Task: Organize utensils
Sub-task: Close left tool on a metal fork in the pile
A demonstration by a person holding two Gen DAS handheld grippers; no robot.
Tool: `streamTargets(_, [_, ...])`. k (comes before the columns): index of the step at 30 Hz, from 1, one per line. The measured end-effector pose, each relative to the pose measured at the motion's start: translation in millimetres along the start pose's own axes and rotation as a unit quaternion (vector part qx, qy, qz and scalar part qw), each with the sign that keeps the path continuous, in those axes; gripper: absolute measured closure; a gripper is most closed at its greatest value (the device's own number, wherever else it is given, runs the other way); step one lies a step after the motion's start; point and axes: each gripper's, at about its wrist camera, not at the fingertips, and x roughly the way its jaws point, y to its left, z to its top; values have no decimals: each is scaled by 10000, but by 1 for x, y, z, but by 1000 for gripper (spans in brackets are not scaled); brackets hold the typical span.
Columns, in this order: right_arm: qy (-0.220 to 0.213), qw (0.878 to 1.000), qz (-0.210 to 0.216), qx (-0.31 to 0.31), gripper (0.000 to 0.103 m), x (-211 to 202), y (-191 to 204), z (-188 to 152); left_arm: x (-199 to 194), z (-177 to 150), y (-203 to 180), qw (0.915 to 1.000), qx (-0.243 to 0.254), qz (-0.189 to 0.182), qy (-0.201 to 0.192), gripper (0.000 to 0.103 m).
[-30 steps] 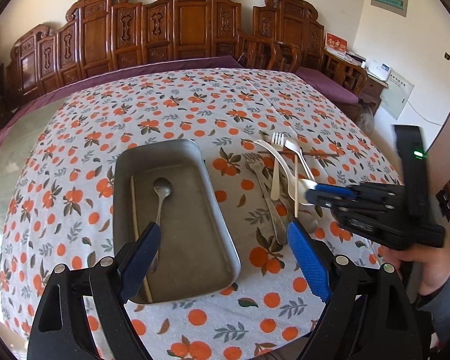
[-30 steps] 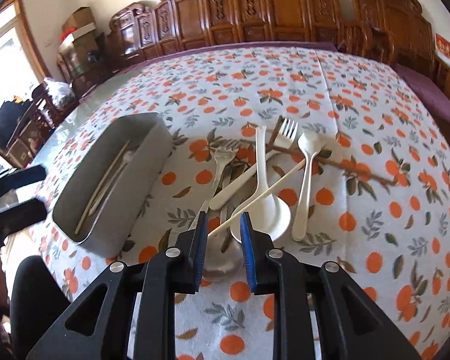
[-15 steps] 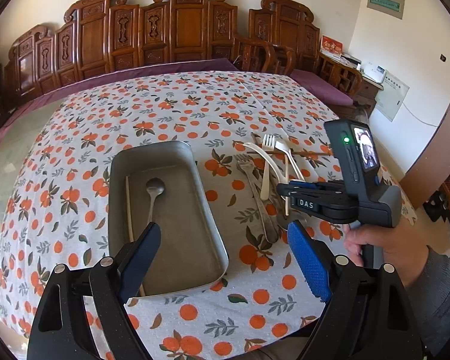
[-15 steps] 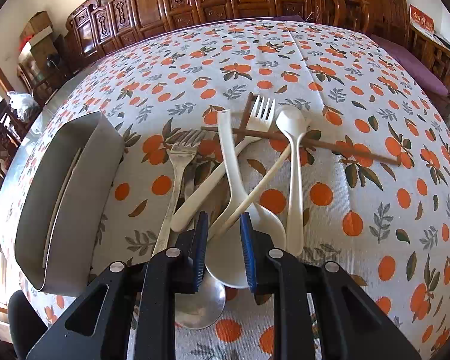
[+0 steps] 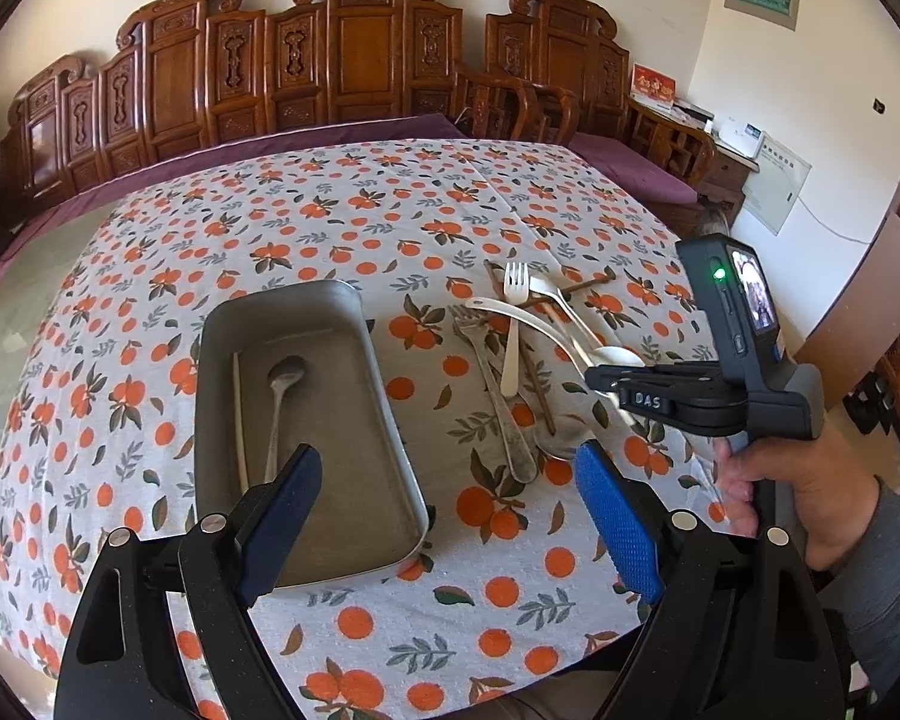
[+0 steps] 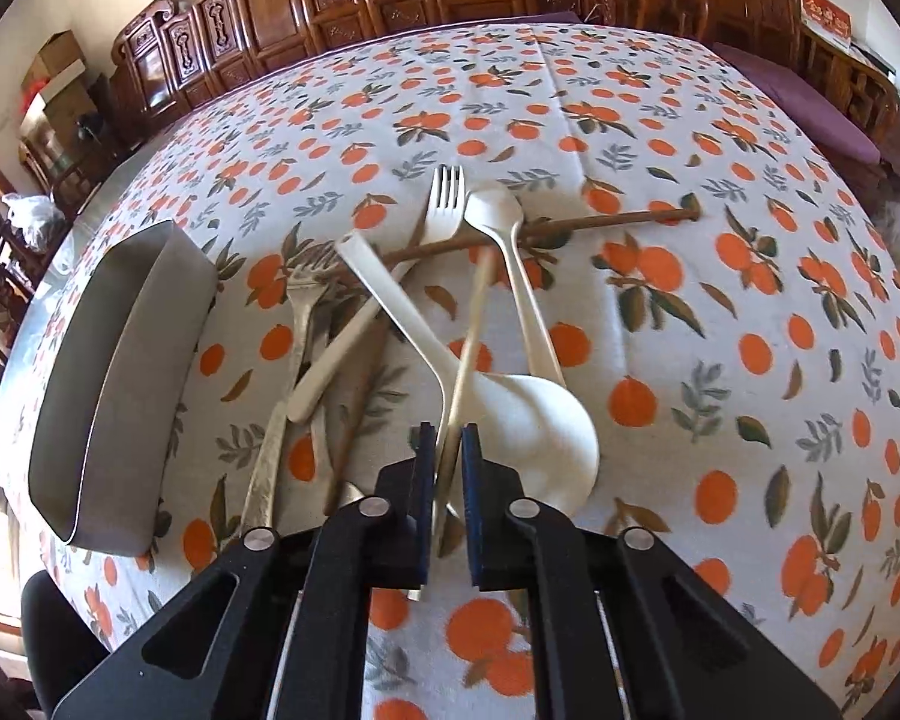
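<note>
Nearest the right wrist camera, the right gripper (image 6: 448,450) has just closed its jaws on a pale slender chopstick (image 6: 473,324) from the pile. The left gripper (image 5: 450,504) hangs wide open, empty, over the grey metal tray (image 5: 390,420), which holds a metal spoon (image 5: 279,396) and another pale stick (image 5: 240,414). Beyond, forks and white plastic spoons (image 6: 510,408) lie unsorted on the orange-patterned tabletop (image 5: 330,228).

The left gripper (image 5: 447,507) fills the bottom of its own view, angled downward, jaws spread wide with nothing between them. The right gripper (image 6: 448,450) points steeply down at lower centre of its view; its jaws have just been closing and now pinch a pale chopstick (image 6: 471,333). A hand (image 5: 801,489) in a grey sleeve grips its handle at right of the left view
</note>
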Motion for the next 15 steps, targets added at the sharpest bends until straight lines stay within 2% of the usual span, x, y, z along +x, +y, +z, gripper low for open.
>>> streamTargets(15, [-256, 9976, 335, -548, 97, -61, -20, -23, 10, 2, -22, 9998, 159, 6, 86, 20])
